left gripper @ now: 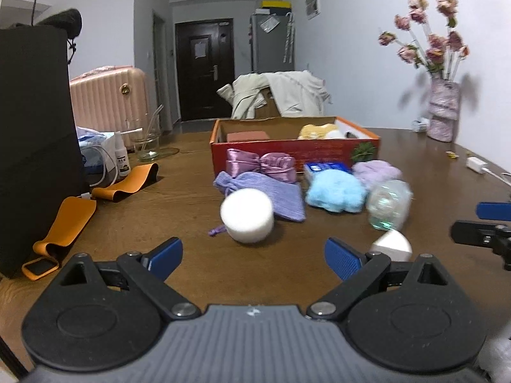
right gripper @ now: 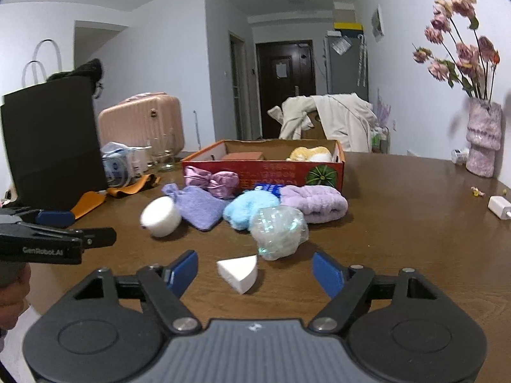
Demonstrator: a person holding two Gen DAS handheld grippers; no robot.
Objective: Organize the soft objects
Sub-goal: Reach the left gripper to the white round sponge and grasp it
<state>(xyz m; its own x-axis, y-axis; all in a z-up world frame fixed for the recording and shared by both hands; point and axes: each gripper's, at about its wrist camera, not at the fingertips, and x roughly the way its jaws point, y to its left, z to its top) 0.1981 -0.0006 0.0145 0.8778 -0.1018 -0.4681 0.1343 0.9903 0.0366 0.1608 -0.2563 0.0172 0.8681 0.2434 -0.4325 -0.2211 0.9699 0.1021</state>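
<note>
Soft objects lie on the brown table in front of a red cardboard box: a white foam cylinder, a purple pouch, a pink satin bow, a blue fluffy piece, a lilac plush roll, a clear wrapped ball and a white foam wedge. The box holds a yellow plush and a brown block. My left gripper is open, just short of the cylinder. My right gripper is open around the wedge.
A black bag stands at the left, with orange bands beside it. A glass beaker, small bottles, a flower vase and a white charger are also on the table. A pink suitcase is behind.
</note>
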